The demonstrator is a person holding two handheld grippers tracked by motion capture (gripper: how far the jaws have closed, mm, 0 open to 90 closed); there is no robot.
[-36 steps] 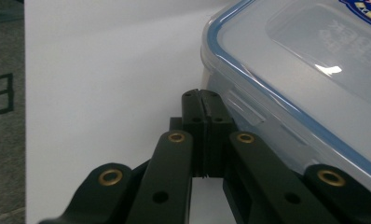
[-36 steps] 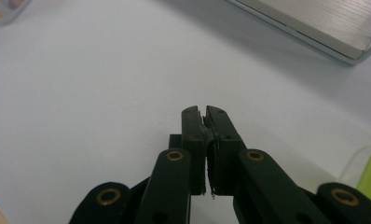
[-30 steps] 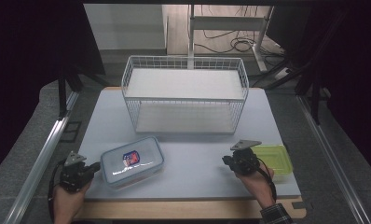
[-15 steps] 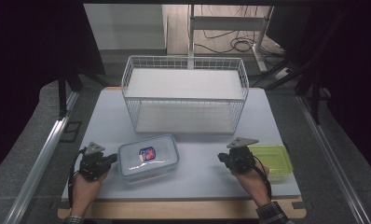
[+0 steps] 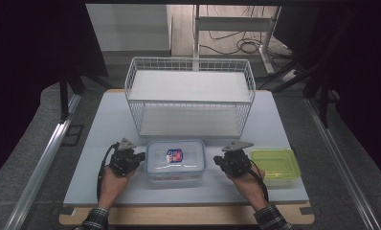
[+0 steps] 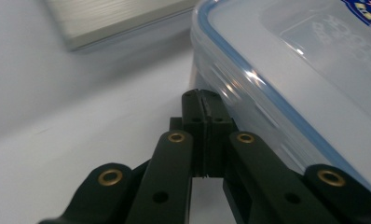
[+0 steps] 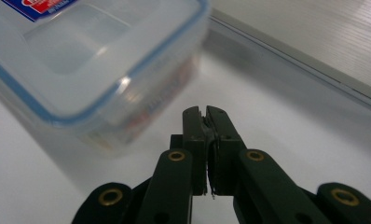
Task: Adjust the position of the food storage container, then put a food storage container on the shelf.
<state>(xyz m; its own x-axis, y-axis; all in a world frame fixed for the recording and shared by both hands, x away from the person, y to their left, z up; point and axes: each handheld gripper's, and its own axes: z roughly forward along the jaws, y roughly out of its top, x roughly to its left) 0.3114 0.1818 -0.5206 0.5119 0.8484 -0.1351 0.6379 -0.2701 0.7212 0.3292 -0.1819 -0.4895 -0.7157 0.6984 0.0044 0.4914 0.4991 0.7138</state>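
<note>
A clear plastic box with a blue-rimmed lid and a red and blue label (image 5: 175, 159) lies flat on the white table, in front of the wire basket. My left gripper (image 5: 141, 157) is shut with nothing in it, its tips against the box's left side; in the left gripper view the closed tips (image 6: 203, 99) touch the box wall (image 6: 277, 93). My right gripper (image 5: 217, 160) is shut and empty too, just right of the box. In the right gripper view its tips (image 7: 205, 114) stand a little short of the box (image 7: 95, 70).
A white wire basket (image 5: 191, 98) stands at the back middle of the table. A yellow-green lidded box (image 5: 274, 165) lies right of my right hand. The table's front edge (image 5: 188, 211) runs close below both hands.
The left gripper has slid right across the table with the clear box ahead of it, and the box has turned square to the table's edge. The right gripper has edged left.
</note>
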